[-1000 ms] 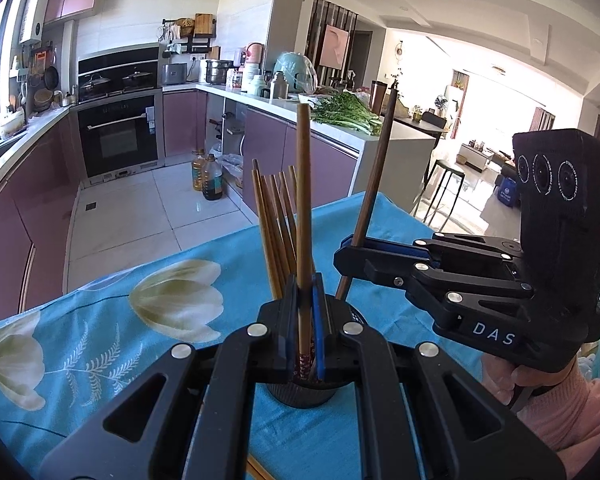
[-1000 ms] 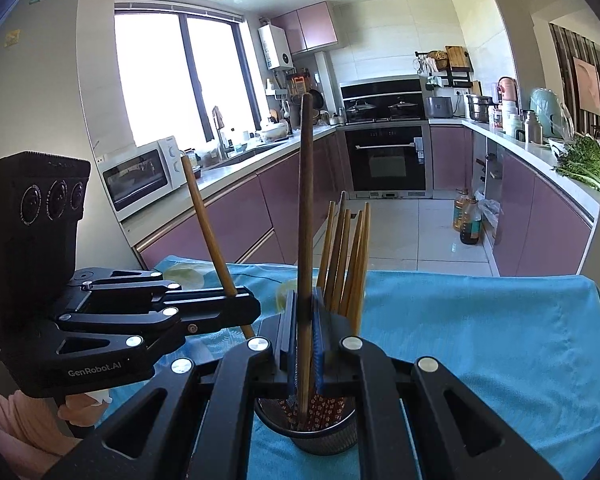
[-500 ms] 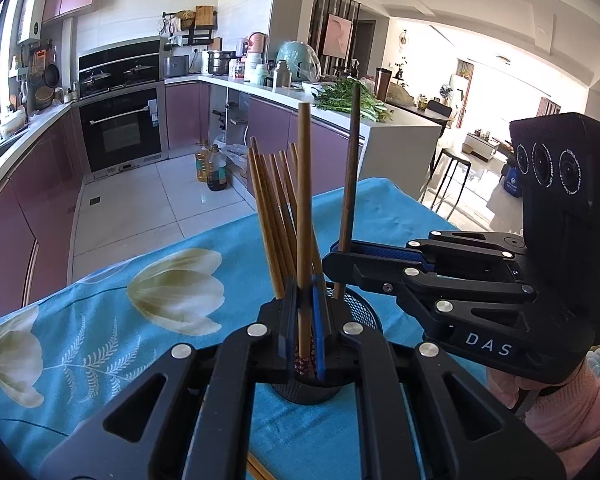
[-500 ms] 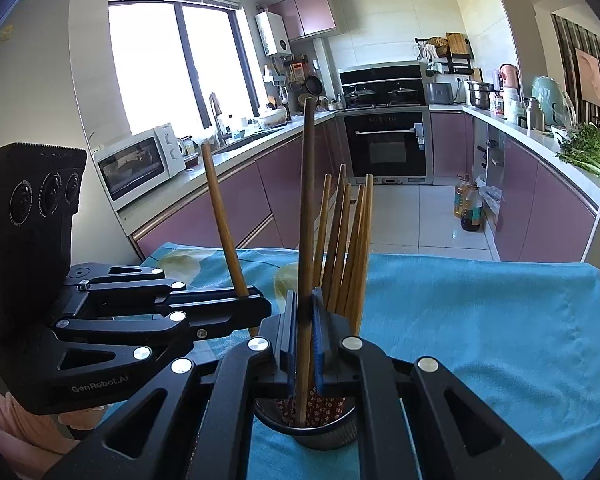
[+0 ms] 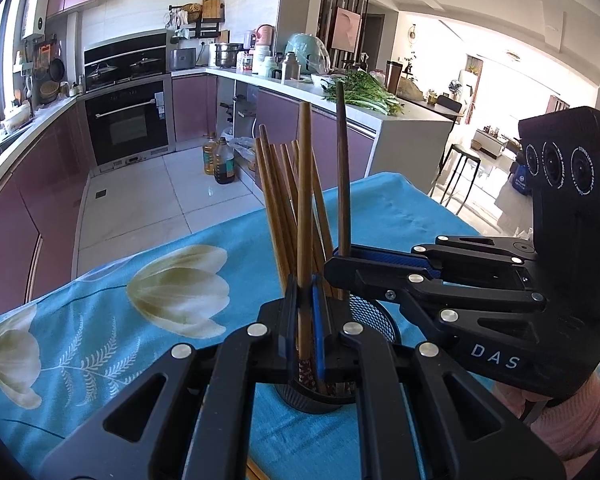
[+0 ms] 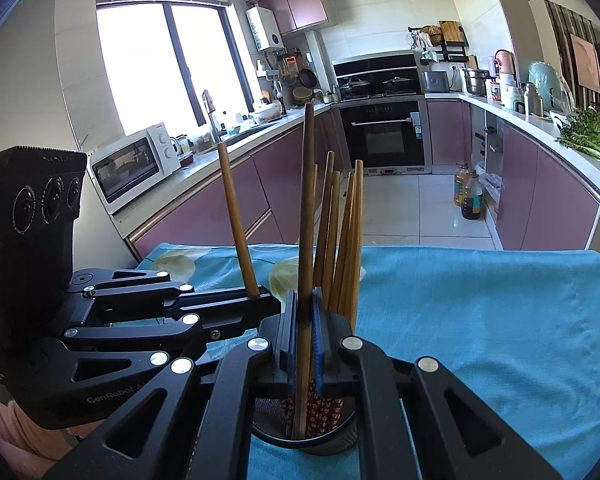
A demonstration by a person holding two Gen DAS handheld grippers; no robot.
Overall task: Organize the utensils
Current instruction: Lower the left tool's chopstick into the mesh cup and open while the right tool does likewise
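A black mesh holder (image 5: 374,314) stands on the blue cloth with several wooden chopsticks (image 5: 274,200) upright in it. My left gripper (image 5: 305,288) is shut on a light-brown chopstick (image 5: 304,200), held upright over the holder with its patterned lower end inside the rim. From the right, my right gripper (image 5: 340,268) is shut on a dark-brown chopstick (image 5: 342,168), also upright. In the right wrist view the right gripper (image 6: 305,304) grips the dark chopstick (image 6: 307,200), whose lower end dips into the holder (image 6: 340,438). The left gripper (image 6: 260,300) and its light chopstick (image 6: 236,220) sit just to the left.
The table wears a blue floral cloth (image 5: 120,320); its far edge (image 6: 460,250) drops to the kitchen floor. A loose chopstick (image 5: 256,474) lies on the cloth under my left gripper. Pink sleeves (image 5: 572,420) show behind the grippers. Counters and an oven stand far behind.
The dark chopstick in my right gripper has swung from tilted to upright and come in beside the holder's bundle. My left gripper has sunk slightly over the holder.
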